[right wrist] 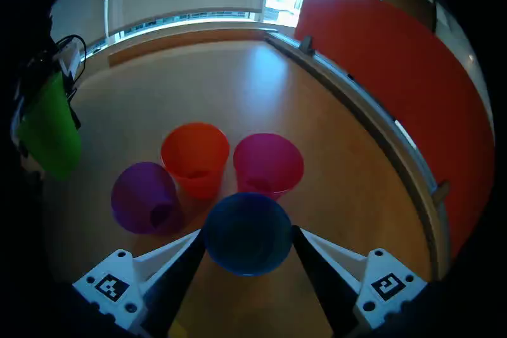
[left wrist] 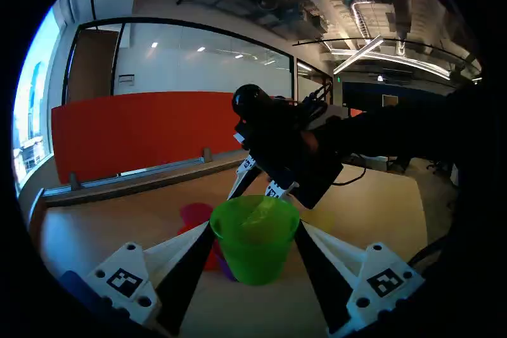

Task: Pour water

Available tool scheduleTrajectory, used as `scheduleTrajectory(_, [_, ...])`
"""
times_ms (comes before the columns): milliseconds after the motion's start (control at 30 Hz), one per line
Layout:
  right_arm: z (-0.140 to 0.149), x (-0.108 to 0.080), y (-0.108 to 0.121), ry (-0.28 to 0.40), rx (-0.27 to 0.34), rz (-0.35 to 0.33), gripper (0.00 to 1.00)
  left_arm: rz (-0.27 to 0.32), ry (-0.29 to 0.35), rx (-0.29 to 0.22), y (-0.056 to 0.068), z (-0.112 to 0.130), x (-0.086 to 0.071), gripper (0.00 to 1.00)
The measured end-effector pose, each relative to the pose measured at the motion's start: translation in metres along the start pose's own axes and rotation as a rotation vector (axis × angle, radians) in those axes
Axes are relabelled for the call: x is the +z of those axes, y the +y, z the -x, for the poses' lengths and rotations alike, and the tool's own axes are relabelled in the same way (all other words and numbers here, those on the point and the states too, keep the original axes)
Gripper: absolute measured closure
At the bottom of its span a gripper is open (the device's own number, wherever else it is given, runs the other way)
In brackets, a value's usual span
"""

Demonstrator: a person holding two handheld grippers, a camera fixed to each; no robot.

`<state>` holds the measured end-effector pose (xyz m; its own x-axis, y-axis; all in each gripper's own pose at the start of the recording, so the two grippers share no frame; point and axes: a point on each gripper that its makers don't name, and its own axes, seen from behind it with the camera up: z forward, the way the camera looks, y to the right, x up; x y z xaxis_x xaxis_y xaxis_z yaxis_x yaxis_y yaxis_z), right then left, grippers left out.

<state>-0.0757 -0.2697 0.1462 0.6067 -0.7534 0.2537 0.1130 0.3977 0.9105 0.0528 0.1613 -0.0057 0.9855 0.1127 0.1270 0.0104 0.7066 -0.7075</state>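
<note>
The left gripper (left wrist: 253,231) clamps the green cup (left wrist: 255,250), raised above the table (left wrist: 374,211). The right gripper (right wrist: 247,235) clamps the blue cup (right wrist: 246,244) close by the orange cup (right wrist: 195,154), magenta cup (right wrist: 267,163) and purple cup (right wrist: 142,197). A hasty tilt could slop water past a rim, I'd say.

Bright green cup (left wrist: 255,236), blue cup (right wrist: 247,233), red partition (left wrist: 139,129)

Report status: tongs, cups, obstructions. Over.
Left tongs shut on green cup. Right tongs shut on blue cup. Orange cup, pink cup, purple cup clustered just ahead.
</note>
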Motion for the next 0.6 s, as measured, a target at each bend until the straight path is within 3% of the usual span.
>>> scheduleTrajectory(600, [0.0033, 0.0027, -0.0024, 0.007, 0.019, -0.019, 0.06, 0.001, -0.002, -0.004, -0.0031, 0.0035, 0.0034, 0.13])
